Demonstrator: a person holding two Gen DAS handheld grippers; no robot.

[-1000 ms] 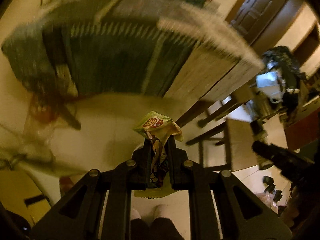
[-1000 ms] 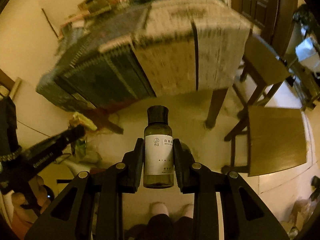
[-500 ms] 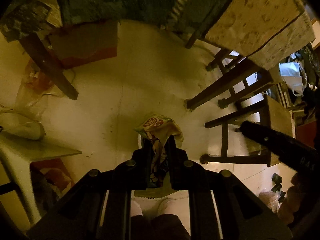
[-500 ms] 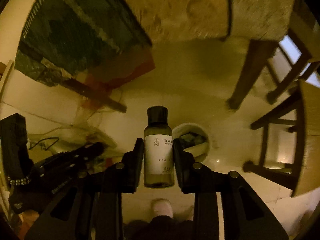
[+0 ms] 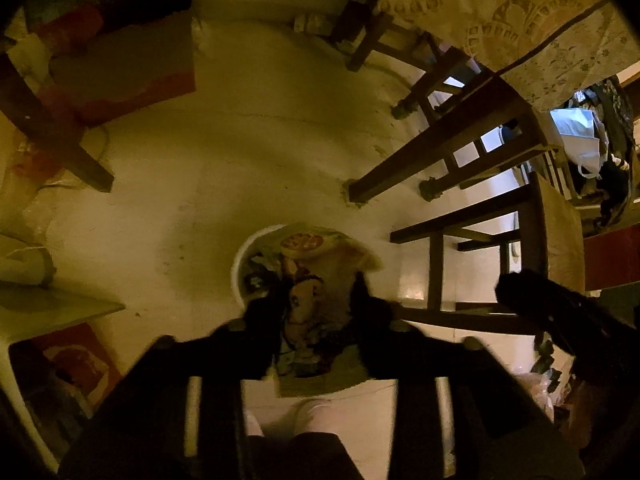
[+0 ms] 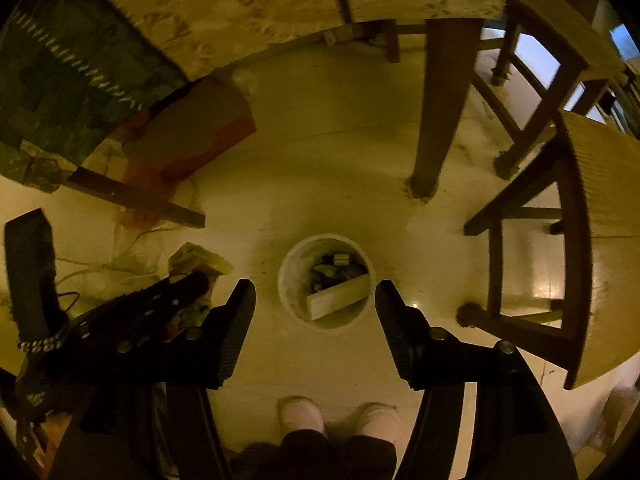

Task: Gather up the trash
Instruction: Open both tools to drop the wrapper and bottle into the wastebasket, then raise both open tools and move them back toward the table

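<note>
**Over the bin: right jaws wide, left on the wrapper**

Right wrist view looks straight down: the right gripper [image 6: 316, 304] is spread wide with nothing between its fingers, and the white round trash bin [image 6: 287, 280] sits dead centre of the frame in the gap. Inside it lie a pale flat box and dark scraps; the bin's contents are too dim to name further. At lower left of that frame, the left gripper [image 6: 188, 284] comes in with the crumpled snack wrapper [image 6: 196, 258] at its tips, beside the bin, not over it.

Left wrist view is blurred: the wrapper [image 5: 316, 264] sits between the left gripper's [image 5: 316, 300] fingers, which look parted around it; whether they pinch it, I cannot tell. The bin rim [image 5: 240, 256] peeks out behind, centre frame. Table legs and a chair [image 6: 592, 208] stand at right.
</note>
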